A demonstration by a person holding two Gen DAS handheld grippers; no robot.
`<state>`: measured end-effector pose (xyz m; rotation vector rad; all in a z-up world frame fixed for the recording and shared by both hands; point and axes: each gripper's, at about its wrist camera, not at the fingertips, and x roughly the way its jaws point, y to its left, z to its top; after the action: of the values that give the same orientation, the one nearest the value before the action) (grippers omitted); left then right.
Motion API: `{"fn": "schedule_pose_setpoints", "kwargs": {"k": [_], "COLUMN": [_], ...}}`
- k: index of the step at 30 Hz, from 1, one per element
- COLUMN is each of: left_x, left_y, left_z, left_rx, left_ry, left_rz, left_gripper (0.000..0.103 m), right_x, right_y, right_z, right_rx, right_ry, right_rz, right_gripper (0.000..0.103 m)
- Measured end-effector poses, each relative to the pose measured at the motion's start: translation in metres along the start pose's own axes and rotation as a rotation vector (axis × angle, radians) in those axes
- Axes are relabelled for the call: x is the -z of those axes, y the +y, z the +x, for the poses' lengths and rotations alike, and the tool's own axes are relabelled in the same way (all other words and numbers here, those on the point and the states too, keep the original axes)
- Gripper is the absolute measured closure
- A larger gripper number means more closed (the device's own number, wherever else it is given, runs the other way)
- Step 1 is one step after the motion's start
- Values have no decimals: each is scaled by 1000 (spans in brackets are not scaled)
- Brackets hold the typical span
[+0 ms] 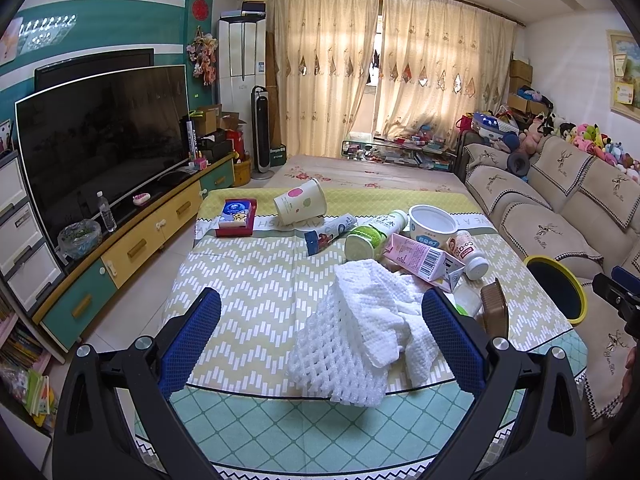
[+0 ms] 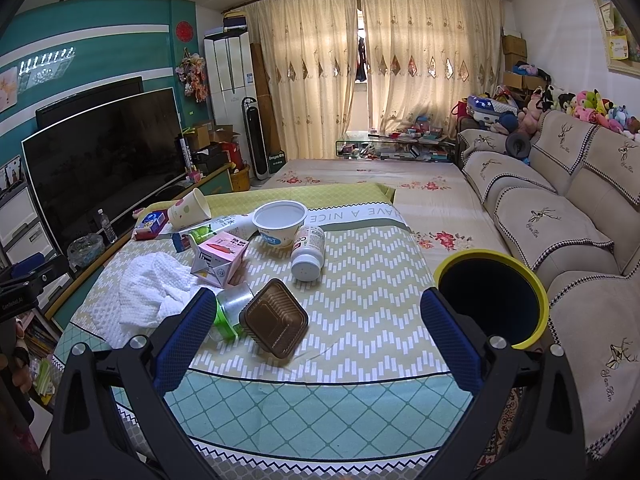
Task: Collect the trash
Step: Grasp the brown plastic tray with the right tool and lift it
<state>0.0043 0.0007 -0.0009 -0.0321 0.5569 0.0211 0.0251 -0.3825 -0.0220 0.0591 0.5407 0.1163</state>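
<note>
Left gripper (image 1: 322, 340) spread wide over white netting (image 1: 352, 336), right gripper (image 2: 318, 336) wide near brown tray (image 2: 274, 318), yellow-rimmed bin (image 2: 494, 300) beside table (image 2: 360, 392)

At the left of my view stands a big dark television (image 1: 100, 136) on a low cabinet (image 1: 132, 248) with yellow and teal drawers. Cream curtains (image 1: 384, 68) fill the upper middle. A beige sofa (image 1: 560, 200) runs down the right, plush toys (image 1: 592, 136) piled behind it.
</note>
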Motion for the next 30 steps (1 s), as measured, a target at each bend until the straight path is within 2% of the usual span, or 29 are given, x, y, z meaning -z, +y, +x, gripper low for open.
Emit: {"fn": "schedule_pose_setpoints", "kwargs": {"k": [8,16,18,20,22,24,26,30], "left_x": [2,5,4,4,5,6,6,7], "left_y": [4,6,7,7,8,7,8,8], "left_z": [6,21,23,26,29,32,35,40], "left_rx": [-1,-5,-4,-4,-3,-3,-4,-2], "left_ry": [10,38,45,51,56,62,68,78], "left_rz": [-3,-3,-4,-4,-5,-5,-6,-7], "left_gripper": [4,4,4,4,4,4,4,4], "right_x": [9,12,14,16,20,23,27,29], "right_y": [3,19,24,28,31,34,36,39], "right_z": [10,35,46,59,69,80,90,103], "right_rx": [-2,-77,-98,-99,-113,-131,-133,-162], "right_ry": [28,73,89,124,155,186,203,230], "right_rz": [-10,-43,-46,-55,-62,-72,-79,-83], "right_gripper": [6,8,22,30,34,45,52,57]}}
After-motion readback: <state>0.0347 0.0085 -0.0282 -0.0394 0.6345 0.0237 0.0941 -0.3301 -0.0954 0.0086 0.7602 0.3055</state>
